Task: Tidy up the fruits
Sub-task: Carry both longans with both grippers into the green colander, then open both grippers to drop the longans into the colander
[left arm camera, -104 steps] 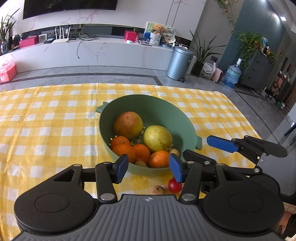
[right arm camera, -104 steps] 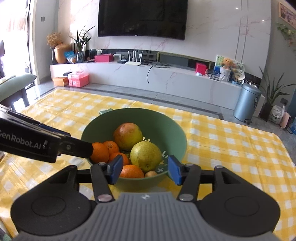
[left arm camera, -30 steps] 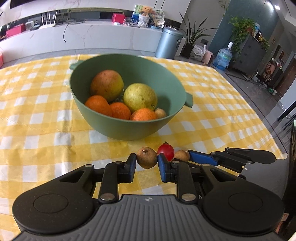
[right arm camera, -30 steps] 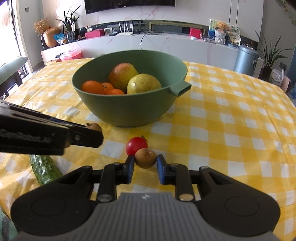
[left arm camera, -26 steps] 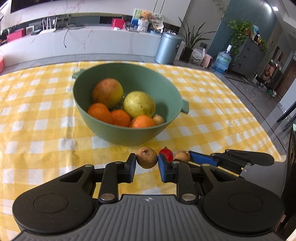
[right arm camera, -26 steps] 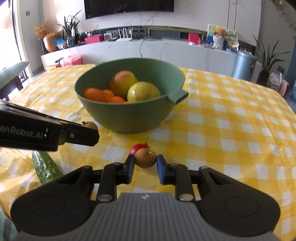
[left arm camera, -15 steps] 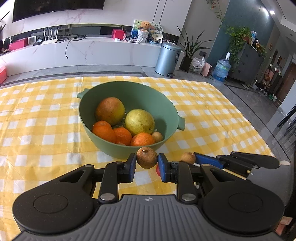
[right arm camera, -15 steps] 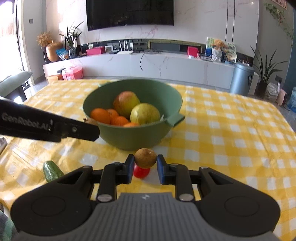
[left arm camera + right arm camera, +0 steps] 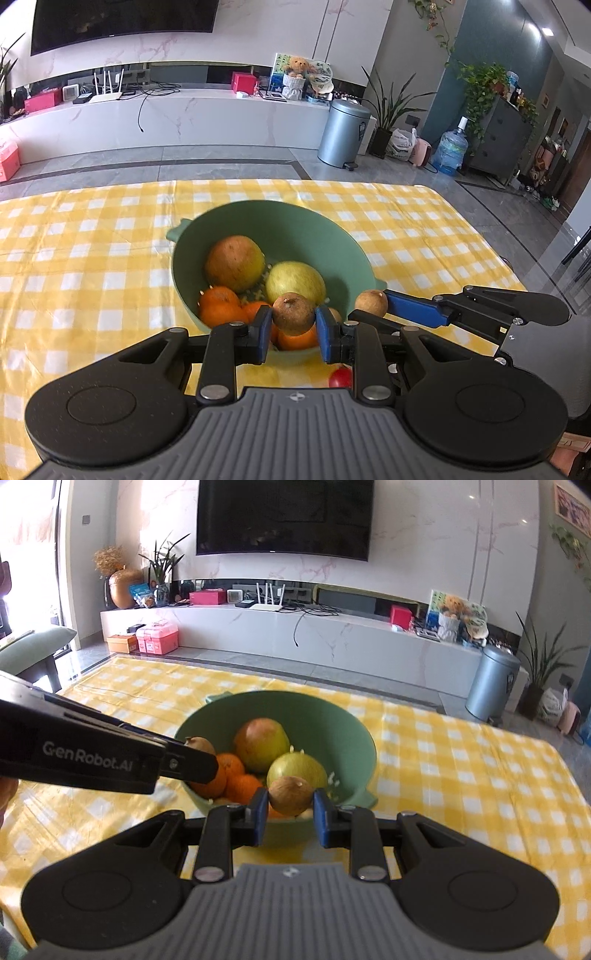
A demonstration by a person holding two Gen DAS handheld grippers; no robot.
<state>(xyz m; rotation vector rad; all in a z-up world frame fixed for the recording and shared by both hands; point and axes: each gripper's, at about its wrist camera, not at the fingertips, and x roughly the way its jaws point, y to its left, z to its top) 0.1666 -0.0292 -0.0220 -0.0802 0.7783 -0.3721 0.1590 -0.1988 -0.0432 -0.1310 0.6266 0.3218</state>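
Note:
A green bowl (image 9: pixel 295 225) (image 9: pixel 354 738) on the yellow checked tablecloth holds a reddish apple (image 9: pixel 234 263), a yellow-green pear (image 9: pixel 295 281) and several oranges (image 9: pixel 219 304). My left gripper (image 9: pixel 292 328) is shut on a small brown round fruit (image 9: pixel 293 313), held above the bowl's near rim. My right gripper (image 9: pixel 290 806) is shut on a second small brown fruit (image 9: pixel 290 794), also over the near rim; it shows in the left wrist view (image 9: pixel 371 303) too. A red cherry tomato (image 9: pixel 340 376) lies on the cloth in front of the bowl.
The table (image 9: pixel 74 258) reaches to a far edge, with grey floor beyond. A grey bin (image 9: pixel 343 133) and a white media counter (image 9: pixel 166 118) stand at the back. A green chair (image 9: pixel 33 646) is at the left of the table.
Both grippers have lifted their brown fruits from the cloth up and forward to above the bowl's near rim. The tomato stays on the cloth.

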